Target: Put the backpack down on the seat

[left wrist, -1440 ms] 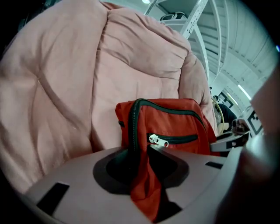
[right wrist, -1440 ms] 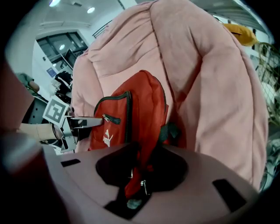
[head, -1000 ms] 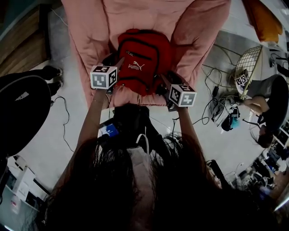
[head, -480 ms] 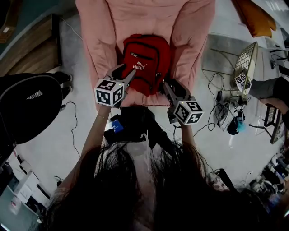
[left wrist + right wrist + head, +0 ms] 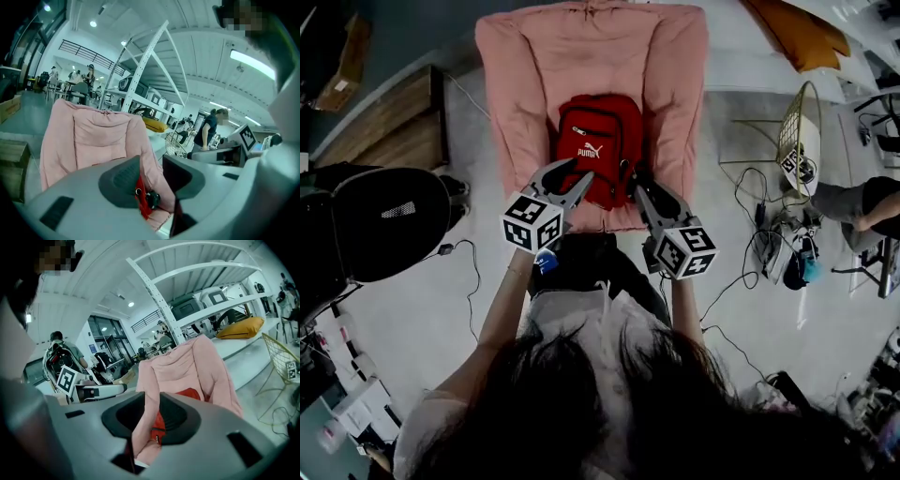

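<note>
1. Bright workshop hall with white shelving [image 5: 149, 65] and a pale floor [image 5: 422, 309]; a pink padded chair [image 5: 516, 103] stands in the middle of it
2. On the chair's seat sits a red backpack [image 5: 598, 148], leaning on the chair's backrest between the chair's two arms, front pocket facing out; it looks already set down
3. It is soft fabric, so I judge it light, floppy and not fragile, apt to sag rather than keep its shape; the surest hold would be the top edge up by the chair's backrest or the shoulder straps, though the straps are hidden behind it
4. At the chair's front edge hangs the left gripper [image 5: 574, 176], near the backpack's lower corner on the person's left; its jaws are closing with a clear gap and nothing in them, the backpack showing only beyond their tips
5. Also at the chair's front edge hangs the right gripper [image 5: 651, 193], near the backpack's other lower corner; its jaws are closing too, the gap narrower, empty, pressing on nothing
</note>
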A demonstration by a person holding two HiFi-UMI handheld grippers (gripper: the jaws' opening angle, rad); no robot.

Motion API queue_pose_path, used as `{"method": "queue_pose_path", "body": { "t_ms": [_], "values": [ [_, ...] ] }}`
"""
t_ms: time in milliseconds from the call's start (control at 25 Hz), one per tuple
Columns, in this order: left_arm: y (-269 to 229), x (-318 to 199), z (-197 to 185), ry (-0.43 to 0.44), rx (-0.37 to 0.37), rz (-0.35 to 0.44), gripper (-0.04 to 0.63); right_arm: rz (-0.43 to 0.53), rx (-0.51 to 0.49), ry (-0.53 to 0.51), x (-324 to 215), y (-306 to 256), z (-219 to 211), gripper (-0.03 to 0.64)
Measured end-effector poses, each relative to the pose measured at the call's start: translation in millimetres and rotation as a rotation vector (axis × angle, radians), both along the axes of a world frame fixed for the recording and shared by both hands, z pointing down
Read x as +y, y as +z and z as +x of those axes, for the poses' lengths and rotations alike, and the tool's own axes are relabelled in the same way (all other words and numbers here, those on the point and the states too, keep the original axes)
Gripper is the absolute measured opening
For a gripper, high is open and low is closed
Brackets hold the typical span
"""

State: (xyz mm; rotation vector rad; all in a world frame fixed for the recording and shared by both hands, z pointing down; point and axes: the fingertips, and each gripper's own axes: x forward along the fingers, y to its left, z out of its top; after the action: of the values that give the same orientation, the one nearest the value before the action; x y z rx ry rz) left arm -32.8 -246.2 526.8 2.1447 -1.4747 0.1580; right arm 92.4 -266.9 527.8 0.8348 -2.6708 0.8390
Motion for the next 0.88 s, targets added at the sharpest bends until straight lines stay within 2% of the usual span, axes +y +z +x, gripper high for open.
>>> {"method": "queue_pose_path", "body": {
  "t_ms": [200,280,400,640,880],
  "values": [
    [-19,37,19,0.000,0.023,0.005,0.121,0.013,-0.047,-0.003,22,-16,5,0.098],
    [-25,50,29,0.024,0.030,-0.005,0.079,0.023,-0.053,-0.015,29,-22,4,0.095],
    [-36,61,41,0.069,0.018,0.005,0.077,0.041,-0.049,-0.032,37,-27,3,0.094],
    [-46,68,52,0.119,-0.077,0.027,0.077,0.034,-0.058,-0.046,51,-27,0,0.089],
    [-54,92,37,0.108,-0.046,0.037,0.077,0.026,-0.061,-0.021,71,-26,-10,0.084]
  ]
}}
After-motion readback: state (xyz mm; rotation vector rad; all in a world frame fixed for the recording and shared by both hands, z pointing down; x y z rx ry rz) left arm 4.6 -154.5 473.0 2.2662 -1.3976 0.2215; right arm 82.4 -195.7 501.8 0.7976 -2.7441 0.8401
